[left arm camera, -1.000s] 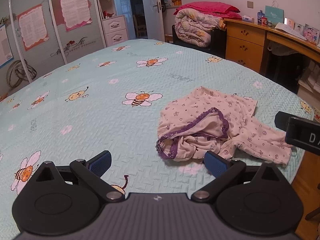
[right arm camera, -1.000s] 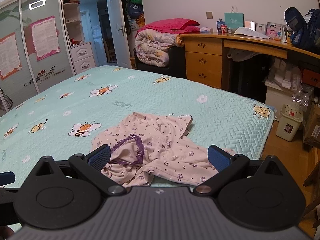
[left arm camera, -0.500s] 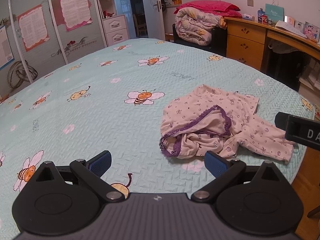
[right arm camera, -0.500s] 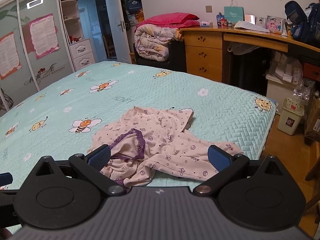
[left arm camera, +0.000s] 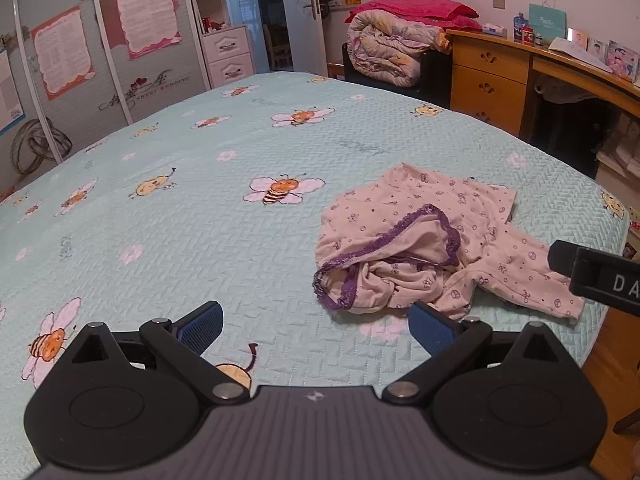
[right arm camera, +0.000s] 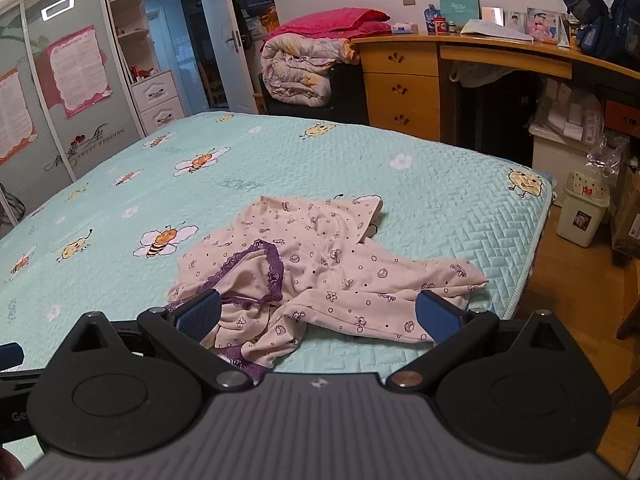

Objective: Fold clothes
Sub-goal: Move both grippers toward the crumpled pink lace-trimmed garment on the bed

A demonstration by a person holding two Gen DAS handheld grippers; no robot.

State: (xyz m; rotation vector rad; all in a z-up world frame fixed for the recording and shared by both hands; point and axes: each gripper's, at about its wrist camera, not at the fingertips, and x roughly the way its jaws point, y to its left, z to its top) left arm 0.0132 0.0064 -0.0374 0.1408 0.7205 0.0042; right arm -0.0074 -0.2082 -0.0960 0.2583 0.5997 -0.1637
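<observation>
pink garment (right arm camera: 320, 276) with small printed figures and a purple lace neckline (right arm camera: 256, 264) lies crumpled on the mint bedspread (left arm camera: 200, 220), near the corner of the bed closest to the wooden floor. one sleeve (right arm camera: 380, 304) runs out toward the bed's edge, and the collar part is bunched and turned partly inside out.

right gripper (right arm camera: 318, 316) hangs low right over the near side of the cloth, its blue pads (right arm camera: 199, 315) spread wide apart, one above the lace bunch and the other above the end of the sleeve. nothing is pinched between them; whether the pads touch the fabric i cannot tell from here.

left gripper (left arm camera: 316, 326) sits further left, over bare bedspread, with the garment ahead of it and off to its right. its right pad (left arm camera: 432, 328) is just beside the crumpled lower edge of the cloth, its other pad well clear of it above the quilted bee pattern. its jaws too stand wide and hold nothing. a black part of the other tool pokes into the right edge of the left wrist view, above the sleeve.

both tools point forward across the bed, fairly level, toward a wardrobe (left arm camera: 100, 60) with pink sheets stuck on it, a rolled quilt (right arm camera: 304, 68) and a wooden desk (right arm camera: 440, 68).
</observation>
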